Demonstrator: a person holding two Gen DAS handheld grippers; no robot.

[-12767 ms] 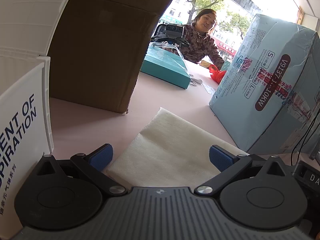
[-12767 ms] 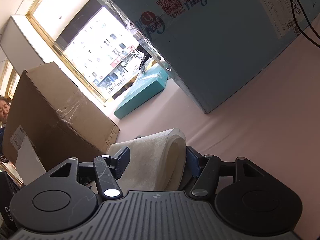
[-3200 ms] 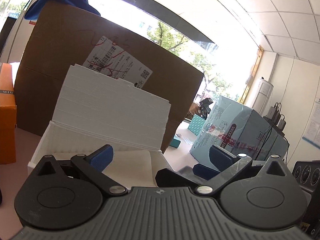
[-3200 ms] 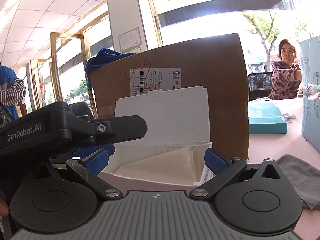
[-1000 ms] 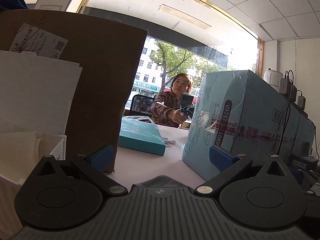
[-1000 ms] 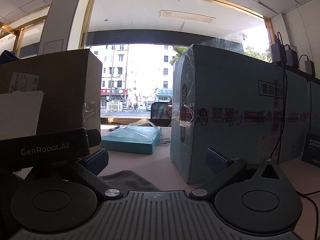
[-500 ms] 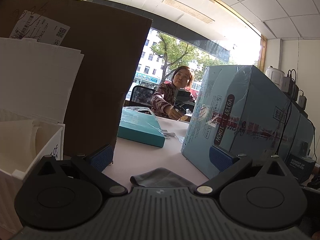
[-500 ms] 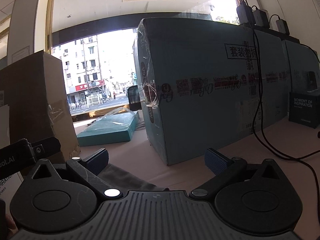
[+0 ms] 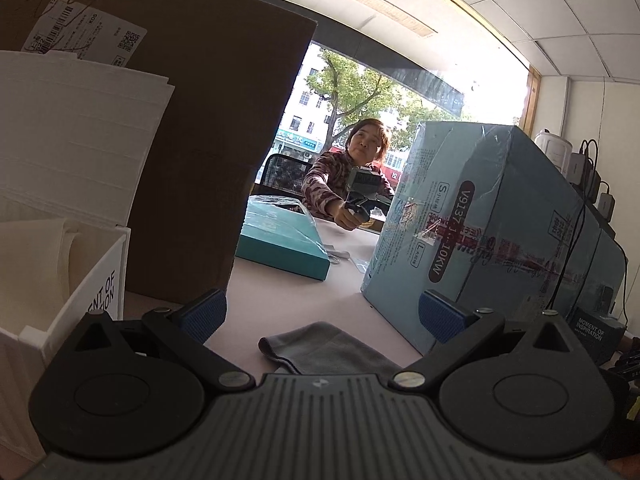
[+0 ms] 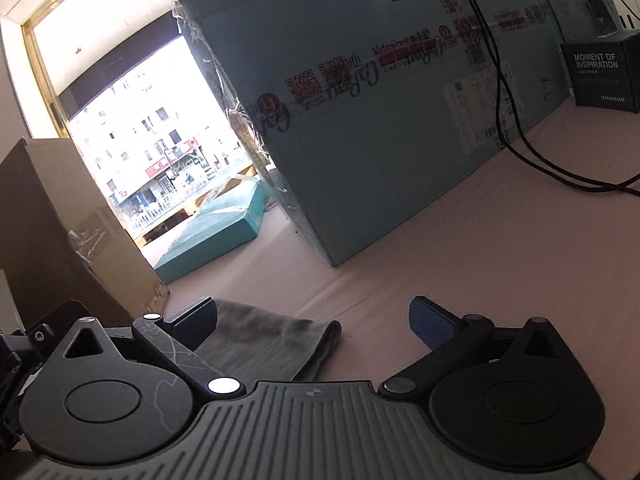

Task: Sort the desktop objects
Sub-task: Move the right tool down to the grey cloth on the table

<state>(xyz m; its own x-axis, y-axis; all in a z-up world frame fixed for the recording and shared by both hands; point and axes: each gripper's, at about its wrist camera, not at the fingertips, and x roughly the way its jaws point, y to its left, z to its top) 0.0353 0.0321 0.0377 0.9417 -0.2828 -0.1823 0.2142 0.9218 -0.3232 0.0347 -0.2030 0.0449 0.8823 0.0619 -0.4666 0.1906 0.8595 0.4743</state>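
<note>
**A street-front office or shop room used as a workspace**

A tiled drop ceiling point(image 9: 560, 12) and a wide gold-framed window point(image 10: 132, 128) facing shopfronts suggest a commercial room, perhaps an office. Shipping cartons crowd the pink table point(image 10: 460, 248): a brown cardboard box point(image 9: 208, 128), a taped blue carton point(image 9: 500, 216). A person point(image 9: 352, 172) sits across it, and chargers point(image 9: 588, 176) line the wall.

Near edge of grey cloth point(image 9: 328, 350) behind gripper body

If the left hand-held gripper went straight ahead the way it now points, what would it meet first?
Probably the grey cloth lying on the table just ahead of the open left hand-held gripper; beyond it, likely the big light-blue box, though depth is unclear.
</note>
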